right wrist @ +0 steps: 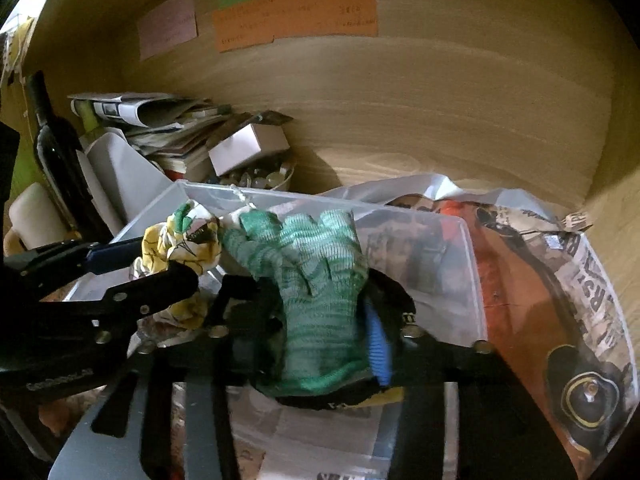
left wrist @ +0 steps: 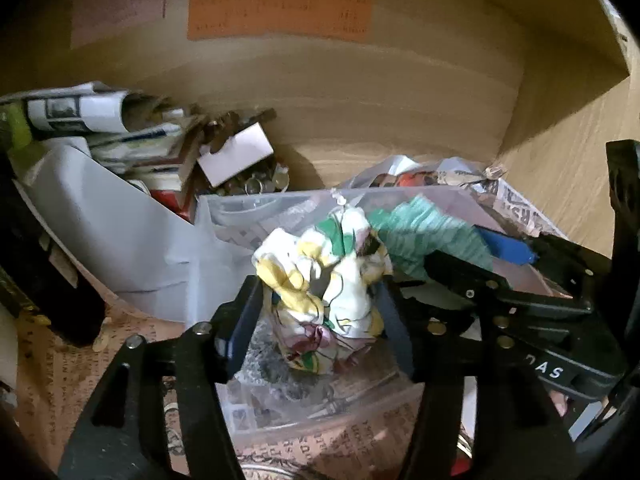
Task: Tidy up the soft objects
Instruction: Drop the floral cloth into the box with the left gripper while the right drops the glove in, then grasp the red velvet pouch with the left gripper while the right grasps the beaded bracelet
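Note:
My left gripper (left wrist: 320,300) is shut on a crumpled white cloth with yellow and green print (left wrist: 324,276), held over a clear plastic bin (left wrist: 224,208). My right gripper (right wrist: 308,312) is shut on a green knitted glove (right wrist: 316,272), also over the clear bin (right wrist: 460,280). The right gripper shows in the left wrist view (left wrist: 472,276) with the glove (left wrist: 424,236) at its tip. The left gripper (right wrist: 176,256) and its cloth (right wrist: 180,236) show at the left of the right wrist view, close beside the glove.
A wooden wall (left wrist: 360,80) with coloured paper notes (left wrist: 280,12) stands behind. A stack of papers and magazines (left wrist: 120,132), a small white box (left wrist: 236,154), a bowl of glass pebbles (right wrist: 260,178), a dark bottle (right wrist: 56,152) and a printed bag (right wrist: 560,300) surround the bin.

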Demonstrator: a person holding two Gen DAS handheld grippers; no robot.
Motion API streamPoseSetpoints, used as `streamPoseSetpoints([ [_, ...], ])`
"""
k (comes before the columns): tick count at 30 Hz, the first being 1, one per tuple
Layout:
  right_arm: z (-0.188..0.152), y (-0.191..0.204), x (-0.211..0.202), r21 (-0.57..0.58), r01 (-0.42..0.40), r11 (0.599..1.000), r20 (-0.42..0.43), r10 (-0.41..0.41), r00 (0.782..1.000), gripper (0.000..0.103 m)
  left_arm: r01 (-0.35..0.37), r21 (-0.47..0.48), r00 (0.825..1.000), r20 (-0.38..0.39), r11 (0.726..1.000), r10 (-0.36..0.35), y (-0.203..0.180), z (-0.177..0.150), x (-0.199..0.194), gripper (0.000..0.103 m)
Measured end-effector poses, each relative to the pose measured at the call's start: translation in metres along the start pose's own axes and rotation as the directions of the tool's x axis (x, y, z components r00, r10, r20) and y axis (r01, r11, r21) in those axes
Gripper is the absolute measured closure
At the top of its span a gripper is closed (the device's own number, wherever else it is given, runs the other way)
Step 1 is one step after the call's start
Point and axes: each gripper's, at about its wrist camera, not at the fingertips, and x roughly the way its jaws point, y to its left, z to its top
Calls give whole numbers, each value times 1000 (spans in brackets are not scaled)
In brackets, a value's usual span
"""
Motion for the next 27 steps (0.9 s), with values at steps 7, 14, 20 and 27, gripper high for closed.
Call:
streamPoseSetpoints([
  [7,4,0,-43,2,19,1000,117,-19,993,23,-16,7,996,88,1000,15,-4,3,-39,39],
  [14,-6,-5,-91,-9,53,999,198,-50,979,12,-42,23,983,179,999,37,-15,-7,-77,4],
  [20,-34,-15,-113,3,92,996,195,-90,977,4,-38,49,988,151,998,30,-28,-27,-87,2],
  [27,-69,-26,-114,18,124,992,112,-126,986,3,42,46,999,7,998,-42,-44,-64,-69,1],
])
